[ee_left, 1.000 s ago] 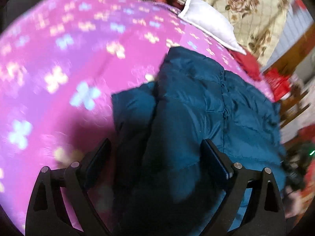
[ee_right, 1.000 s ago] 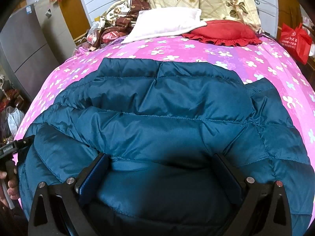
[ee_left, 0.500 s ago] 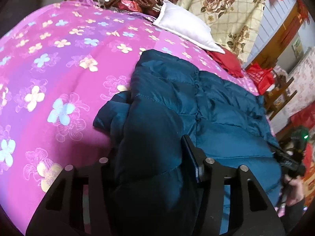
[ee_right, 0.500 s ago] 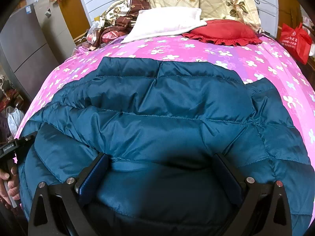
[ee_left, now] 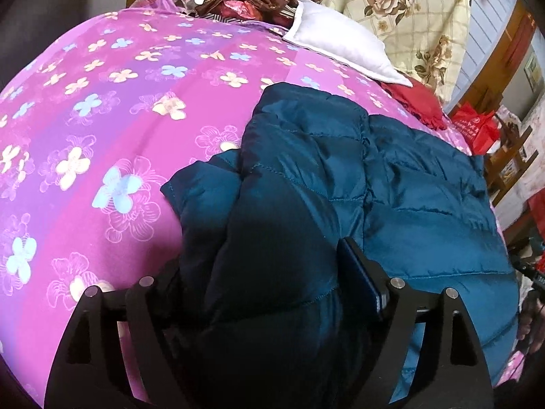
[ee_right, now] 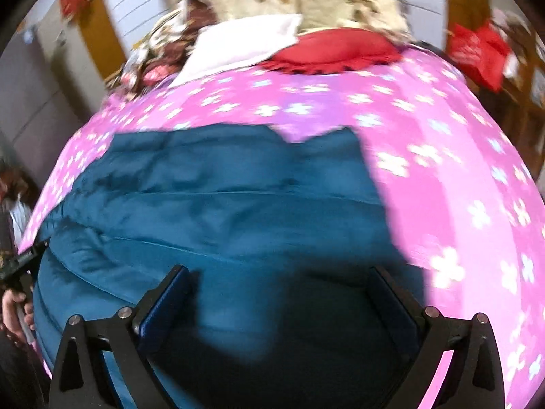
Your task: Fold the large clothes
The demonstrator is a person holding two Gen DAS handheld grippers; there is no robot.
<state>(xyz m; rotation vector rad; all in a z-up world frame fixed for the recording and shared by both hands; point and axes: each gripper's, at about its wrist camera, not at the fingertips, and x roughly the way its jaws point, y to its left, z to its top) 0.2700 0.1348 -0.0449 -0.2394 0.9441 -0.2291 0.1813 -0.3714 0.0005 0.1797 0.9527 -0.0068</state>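
A large teal quilted down jacket (ee_left: 391, 184) lies on a bed with a pink flowered cover (ee_left: 102, 109). In the left wrist view my left gripper (ee_left: 259, 272) is shut on a thick fold at the jacket's left edge, with the fabric bunched between its fingers. In the right wrist view the jacket (ee_right: 221, 204) fills the lower middle, and my right gripper (ee_right: 276, 289) is open, its fingers spread wide just over the near part of the jacket. This view is blurred by motion.
A white pillow (ee_left: 337, 44) and a red pillow (ee_right: 333, 49) lie at the head of the bed, with a floral quilt (ee_left: 402, 3) behind. A red bag (ee_left: 477, 126) stands at the right. Bare pink cover (ee_right: 460, 170) lies beside the jacket.
My left gripper has closed on the jacket's left edge fold. My right gripper has stayed open and its view has swung, now blurred, with the jacket's right side folded in.
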